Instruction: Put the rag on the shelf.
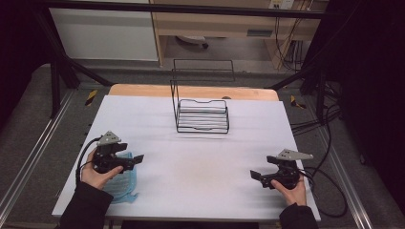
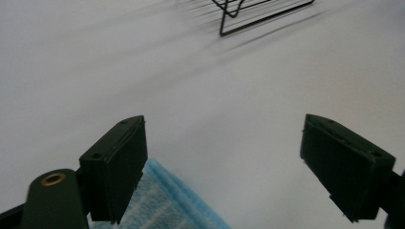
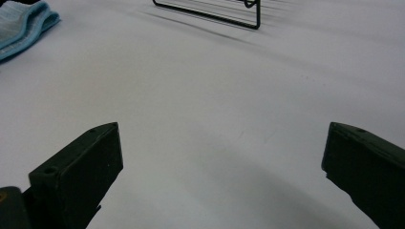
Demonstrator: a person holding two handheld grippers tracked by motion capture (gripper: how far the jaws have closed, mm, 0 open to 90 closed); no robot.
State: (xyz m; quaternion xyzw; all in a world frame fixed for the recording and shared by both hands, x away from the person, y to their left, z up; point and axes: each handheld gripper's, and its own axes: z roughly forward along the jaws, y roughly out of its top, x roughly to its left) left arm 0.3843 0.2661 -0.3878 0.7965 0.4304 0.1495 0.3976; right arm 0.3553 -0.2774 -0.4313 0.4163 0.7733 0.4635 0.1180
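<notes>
The left hand-held gripper [image 1: 135, 161] hovered with jaws spread, released, right over the light-blue folded cloth [image 1: 125, 180], which lay at the near left corner of the white desk [image 1: 200, 157]. The right hand-held gripper [image 1: 256, 176] sat well apart, released too, nothing between its jaws. The black wire rack [image 1: 202, 116] stood at the far middle.

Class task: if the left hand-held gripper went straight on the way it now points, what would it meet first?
Probably bare white tabletop. The left hand-held gripper stands open; the black wire rack lies farther ahead, slightly off line.
</notes>
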